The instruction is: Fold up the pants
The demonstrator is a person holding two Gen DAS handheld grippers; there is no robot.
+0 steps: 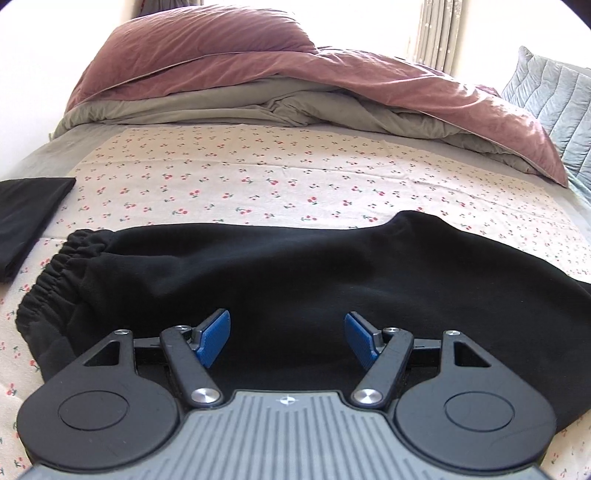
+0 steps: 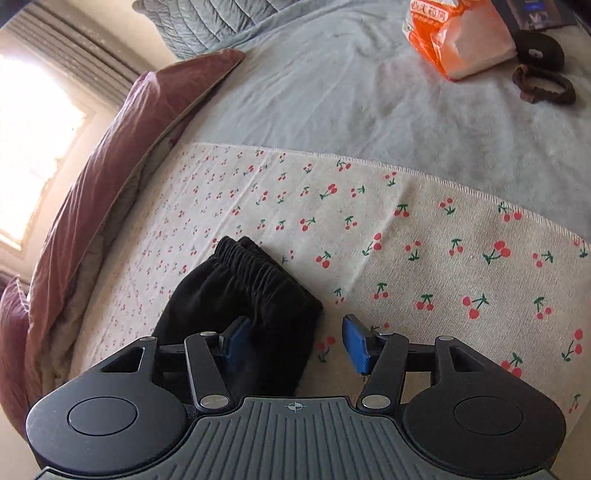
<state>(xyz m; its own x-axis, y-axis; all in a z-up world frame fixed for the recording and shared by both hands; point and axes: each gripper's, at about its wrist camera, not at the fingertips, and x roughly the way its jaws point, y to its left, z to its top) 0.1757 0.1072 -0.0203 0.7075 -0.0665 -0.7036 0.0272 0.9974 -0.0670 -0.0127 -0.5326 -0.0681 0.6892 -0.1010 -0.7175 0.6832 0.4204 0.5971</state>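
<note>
Black pants [image 1: 258,273] lie flat across the cherry-print cloth [image 1: 280,184], with a gathered elastic edge [image 1: 55,266] at the left. My left gripper [image 1: 287,338] is open just above the pants' near edge, holding nothing. In the right wrist view, an end of the black pants [image 2: 243,295] with a gathered elastic band [image 2: 255,262] lies on the cherry cloth [image 2: 443,266]. My right gripper [image 2: 295,343] is open over that end's right edge; its left pad [image 2: 236,343] is over the fabric, its right pad [image 2: 356,345] over the cloth.
A folded black garment [image 1: 26,214] lies at the left. A mauve and grey duvet [image 1: 258,74] is heaped at the back, with a grey quilted pillow [image 1: 546,88]. An orange-white bag [image 2: 454,33] and brown items [image 2: 543,74] lie on the grey sheet [image 2: 369,96].
</note>
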